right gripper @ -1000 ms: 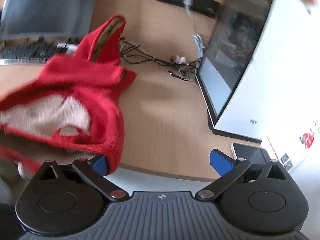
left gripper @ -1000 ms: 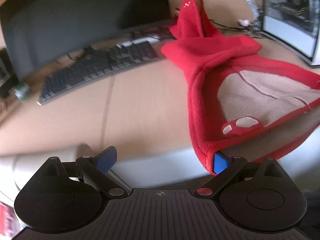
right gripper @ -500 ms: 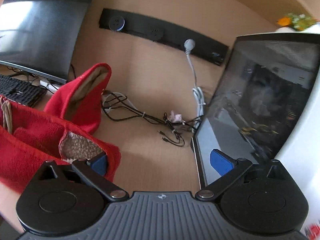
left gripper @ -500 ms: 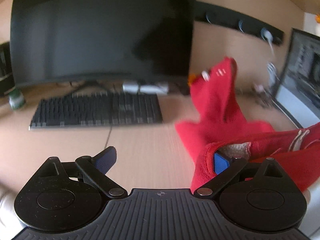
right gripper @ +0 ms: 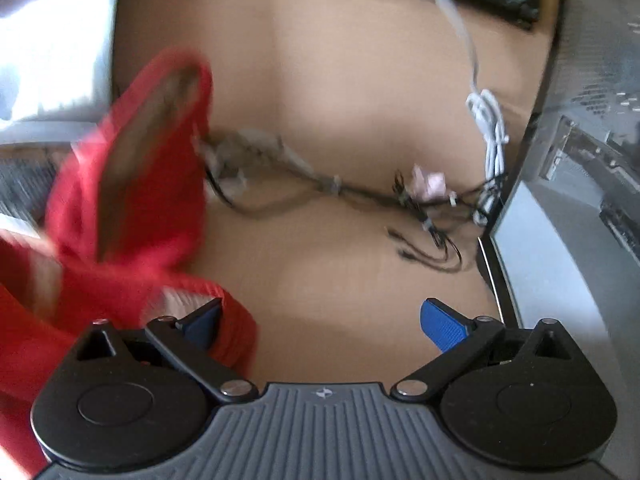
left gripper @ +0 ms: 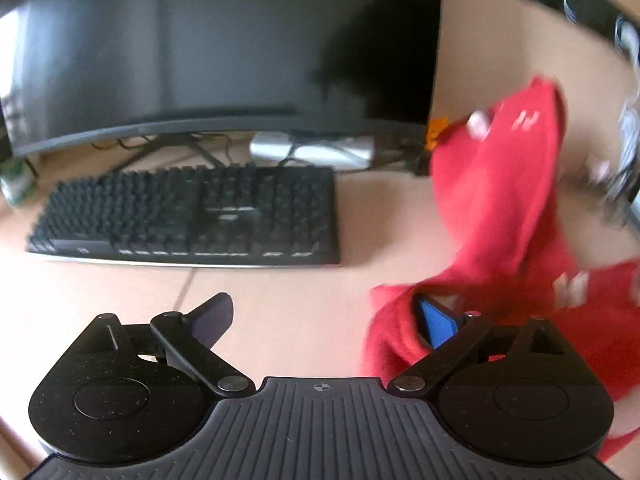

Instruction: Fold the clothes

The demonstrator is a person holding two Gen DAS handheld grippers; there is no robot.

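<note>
Since before, both claws have carried the red garment (left gripper: pixel 496 208) forward; left claw (left gripper: pixel 324 320) and right claw (right gripper: pixel 324 320) gape wide, fabric draped over one finger each; lay hem flat.

Red garment (left gripper: pixel 496 208) blurred — cut off at both frames' edges.

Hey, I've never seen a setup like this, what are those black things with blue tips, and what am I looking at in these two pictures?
They are two handheld grippers, one in each of a person's hands, each with a camera looking along its fingers. One picture is from the left gripper, one from the right gripper. Both stand wide open, clamping nothing. A red garment hangs over one blue tip of each. The wooden desk holds a keyboard, a dark monitor and loose cables. The pictures are blurred.
</note>
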